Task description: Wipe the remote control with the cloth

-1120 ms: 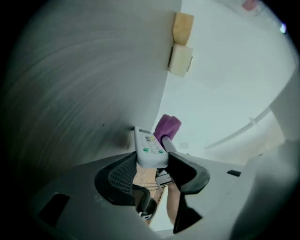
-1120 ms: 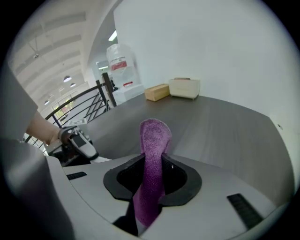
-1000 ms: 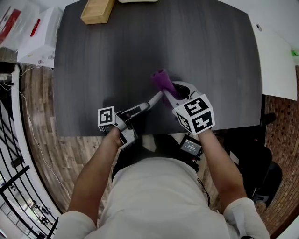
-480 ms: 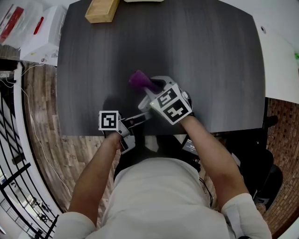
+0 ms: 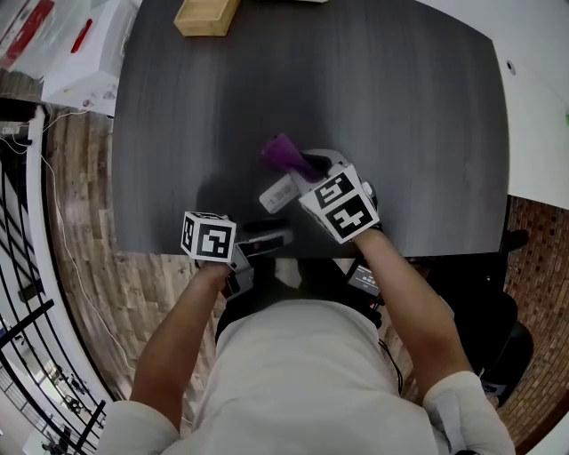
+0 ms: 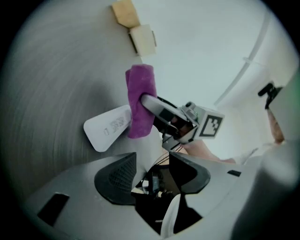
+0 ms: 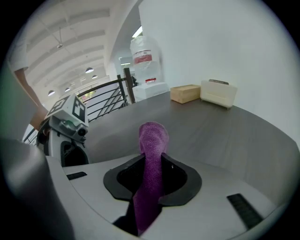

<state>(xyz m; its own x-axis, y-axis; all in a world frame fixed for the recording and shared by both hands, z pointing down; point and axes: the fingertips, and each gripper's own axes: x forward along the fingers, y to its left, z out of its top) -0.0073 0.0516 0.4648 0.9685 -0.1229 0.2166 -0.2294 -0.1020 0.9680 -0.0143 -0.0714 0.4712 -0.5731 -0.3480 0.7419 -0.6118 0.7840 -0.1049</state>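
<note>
Where the dark table (image 5: 400, 107) ends at the person's body, the left gripper (image 6: 152, 158) hovers over the near edge. Its jaws stand well apart with nothing between them (the ribbed pads (image 6: 116, 176) are bare). The white remote control (image 6: 105, 129) lies flat on the tabletop just beyond those jaws. It sits a little to their left in the left gripper view, clear of both pads and touching neither. The purple cloth (image 6: 139, 89) is draped over the remote's far end, hiding that part and leaving the near end bare. The right gripper (image 7: 152, 160) reaches down to it from the person's right. Its jaws are closed tight on the cloth, which runs up between them as a rolled strip and sticks out past their tips onto the remote. Well beyond, at the table's far edge, a wooden block (image 5: 206, 15) sits beside a cream box (image 6: 143, 40).
</note>
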